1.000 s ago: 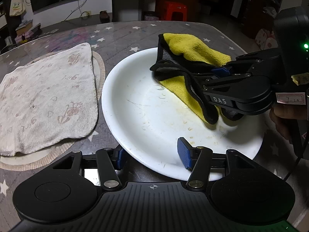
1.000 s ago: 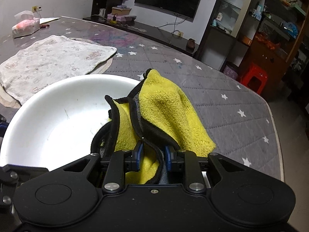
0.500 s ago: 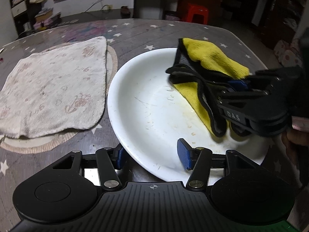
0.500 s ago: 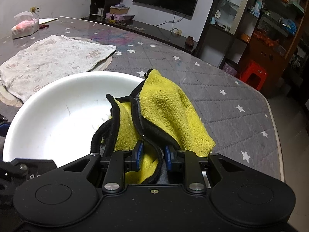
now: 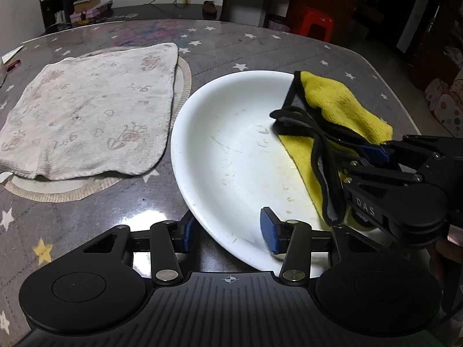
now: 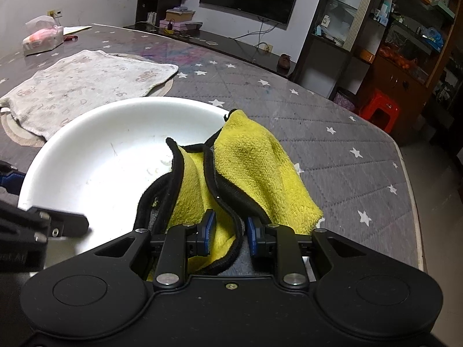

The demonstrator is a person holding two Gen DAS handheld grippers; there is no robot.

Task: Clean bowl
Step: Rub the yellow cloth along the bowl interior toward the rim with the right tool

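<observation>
The cloth (image 5: 341, 107) has slid toward the bowl's (image 5: 220, 173) right rim since a second ago, leaving more white floor bare. The right gripper's (image 6: 228, 234) fingers (image 6: 207, 231) stay clenched on the cloth's black-edged folds. The left gripper (image 5: 228, 230) stands released, its fingers straddling the bowl's near rim. Faint smears mark the bowl's floor. The bowl sits near the surface's (image 5: 260, 46) right edge; a towel (image 5: 86, 115) lies on a mat (image 5: 185, 78) just beside it, to its left.
</observation>
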